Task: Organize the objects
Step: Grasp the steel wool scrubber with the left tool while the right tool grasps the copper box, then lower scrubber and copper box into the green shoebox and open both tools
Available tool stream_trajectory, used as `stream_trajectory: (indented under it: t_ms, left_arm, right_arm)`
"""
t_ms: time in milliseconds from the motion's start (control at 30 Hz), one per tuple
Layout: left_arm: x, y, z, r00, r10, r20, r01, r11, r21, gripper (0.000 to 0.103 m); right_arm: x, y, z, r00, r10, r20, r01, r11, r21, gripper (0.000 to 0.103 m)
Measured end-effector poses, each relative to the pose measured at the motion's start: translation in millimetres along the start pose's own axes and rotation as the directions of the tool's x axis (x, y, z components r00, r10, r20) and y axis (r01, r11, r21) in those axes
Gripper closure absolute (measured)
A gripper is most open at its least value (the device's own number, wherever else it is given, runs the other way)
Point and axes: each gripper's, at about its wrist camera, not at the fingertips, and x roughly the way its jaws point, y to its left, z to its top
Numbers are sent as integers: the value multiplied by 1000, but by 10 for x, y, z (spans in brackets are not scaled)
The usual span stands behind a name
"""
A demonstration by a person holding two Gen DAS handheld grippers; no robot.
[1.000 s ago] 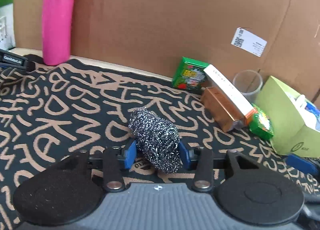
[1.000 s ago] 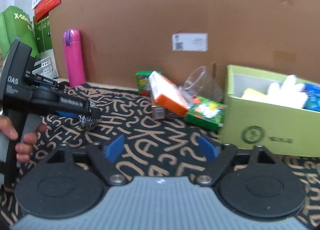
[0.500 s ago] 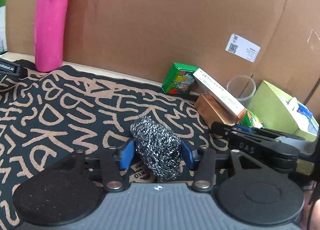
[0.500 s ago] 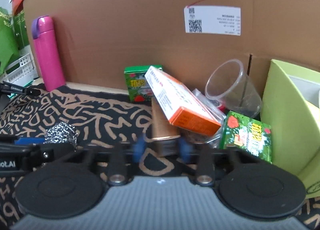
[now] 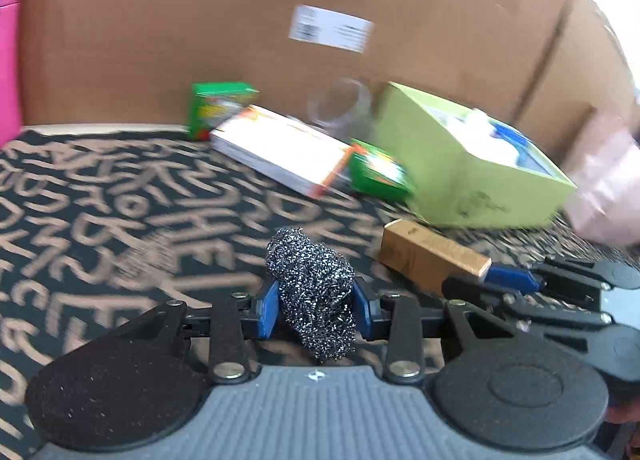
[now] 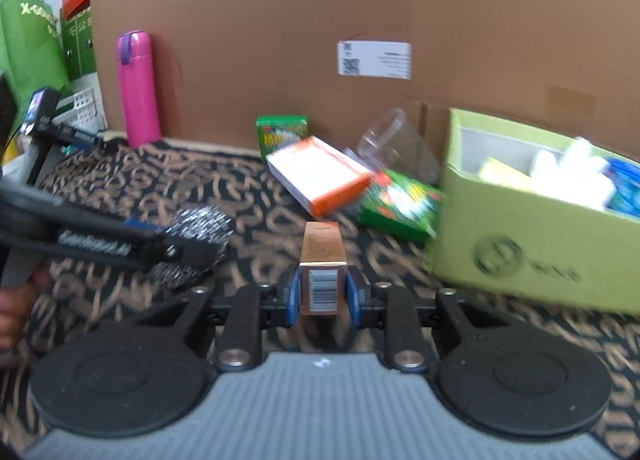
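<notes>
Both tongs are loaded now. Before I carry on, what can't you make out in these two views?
- Lime box contents: right view, near wall hides most.
- Pink bottle: left view, cut by the frame edge.
- White label text: both views, blurred and small.
- Brown carton underside: hidden by right tongs.

Makeshift workspace: cardboard backdrop [image 6: 320, 0], patterned cloth [image 6: 160, 180].

Both wrist views low, close, facing cardboard wall [image 5: 240, 20]; share green box [image 6: 540, 228].
</notes>
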Motion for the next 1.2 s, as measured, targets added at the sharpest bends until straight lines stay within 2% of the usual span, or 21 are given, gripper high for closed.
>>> stream_trajectory:
  t_ms: [100, 133, 200, 233, 433, 500, 567, 700, 800, 867, 933, 1000, 1067, 1200]
  left_arm:
    - [-9, -214, -115, 1000, -12, -12, 12, 999, 35, 56]
    - [-12, -273, -148, 1000, 10, -4, -10, 999, 44, 49]
    - [-21, -340, -179, 999, 45, 8, -45, 997, 54, 43]
    - [-21, -342, -176, 998, 56, 9, -56, 997, 45, 42]
    - [13, -302, -74, 995, 103, 13, -102, 994, -31, 35]
    - [60, -303, -46, 995, 96, 10, -95, 995, -39, 38]
    - [107, -299, -40, 997, 70, -18, -71, 997, -40, 56]
    - [105, -305, -74, 998, 65, -23, -66, 997, -45, 55]
    - [107, -301, -73, 996, 87, -13, -87, 995, -51, 47]
    - [132, -291, -72, 997, 80, -18, -81, 995, -55, 48]
    - [152, -298, -80, 998, 58, -30, -59, 996, -60, 57]
    - [147, -344, -83, 997, 68, -27, -69, 997, -35, 59]
    - [139, -383, -81, 997, 68, -30, -68, 998, -18, 61]
    - [102, -479, -38, 999, 21, -34, -21, 1000, -12, 62]
  right_arm:
    - [-284, -54, -199, 999, -11, -37, 11, 1000, 6, 79]
    - [-334, -61, -249, 998, -7, -56, 7, 1000, 4, 79]
    - [-395, -70, -317, 998, -13, -55, 13, 1000, -2, 76]
    - [-395, -78, -325, 998, -16, -57, 16, 1000, -6, 71]
    - [-284, -96, -260, 999, 0, -32, 1, 1000, 23, 68]
    - [-224, -90, -234, 1000, 3, -28, -2, 1000, 26, 68]
    - [-185, -85, -225, 1000, -2, -29, 3, 1000, 26, 68]
    - [-138, -93, -226, 1000, -1, -29, 2, 999, 37, 68]
    - [-85, -79, -223, 999, 7, -33, -6, 1000, 29, 68]
    - [-60, -69, -231, 999, 15, -39, -14, 1000, 25, 68]
    - [-54, -50, -251, 999, 11, -45, -10, 1000, 20, 72]
    - [-56, -74, -275, 999, 12, -51, -11, 1000, 27, 79]
    - [-84, -109, -295, 999, 19, -47, -16, 999, 51, 79]
    - [-205, -207, -308, 999, 24, -24, -22, 996, 83, 79]
